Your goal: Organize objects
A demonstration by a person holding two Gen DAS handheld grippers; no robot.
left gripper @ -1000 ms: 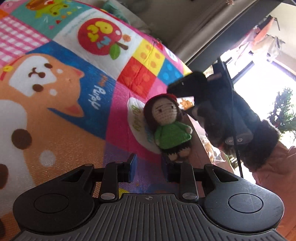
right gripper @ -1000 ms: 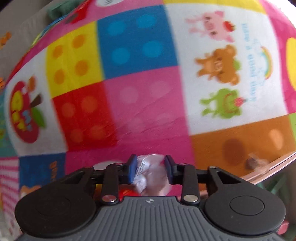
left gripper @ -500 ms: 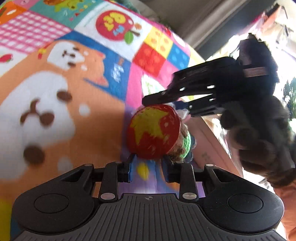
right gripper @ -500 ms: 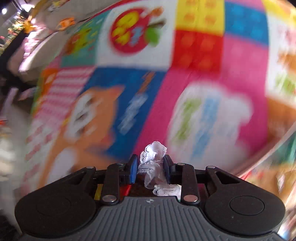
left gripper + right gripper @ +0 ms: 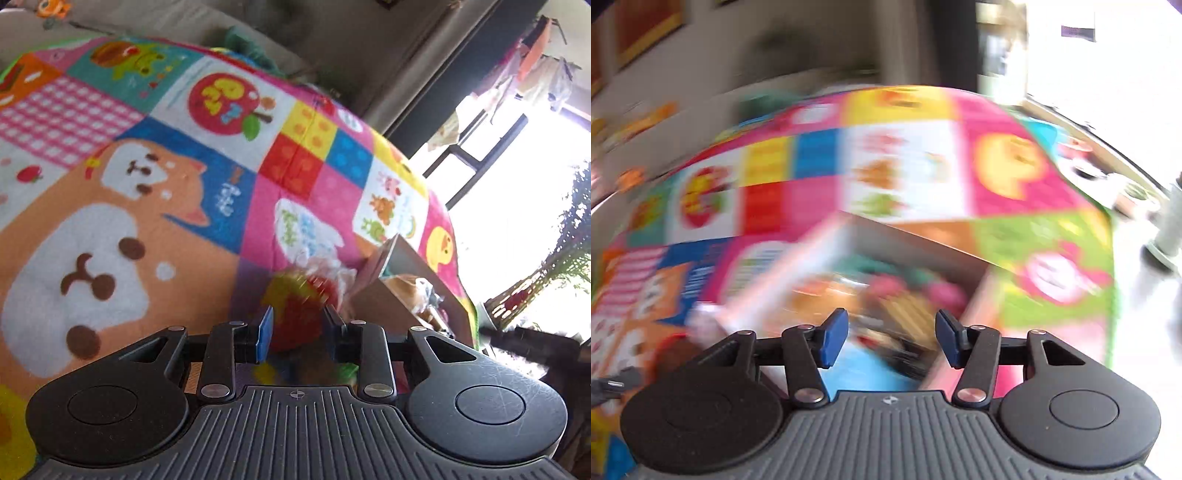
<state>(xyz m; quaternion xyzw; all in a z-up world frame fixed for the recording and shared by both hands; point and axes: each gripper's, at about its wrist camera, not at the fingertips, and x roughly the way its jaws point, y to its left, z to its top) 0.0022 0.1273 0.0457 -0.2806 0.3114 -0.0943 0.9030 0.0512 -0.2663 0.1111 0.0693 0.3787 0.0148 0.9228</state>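
Left wrist view: left gripper (image 5: pixel 297 330) clamped on doll (image 5: pixel 295 317), red-and-yellow cap showing between the blue pads (image 5: pixel 265 332); blurred, body hidden below. Held above mat (image 5: pixel 110 229), with open box (image 5: pixel 399 295) at 3 o'clock from the doll, near. Judged soft, light, yarn-covered: compresses under the pads, not fragile, unlikely to slip; best gripped across head or torso, not by a limb. Right wrist view: right gripper (image 5: pixel 891 341) with fingers apart, having just been opening; nothing between them. Directly beyond, at 12 o'clock, box (image 5: pixel 964 321) interior, holding blurred coloured items; contents not identifiable. Mat (image 5: pixel 1015 173) behind, from 9 through 3 o'clock.
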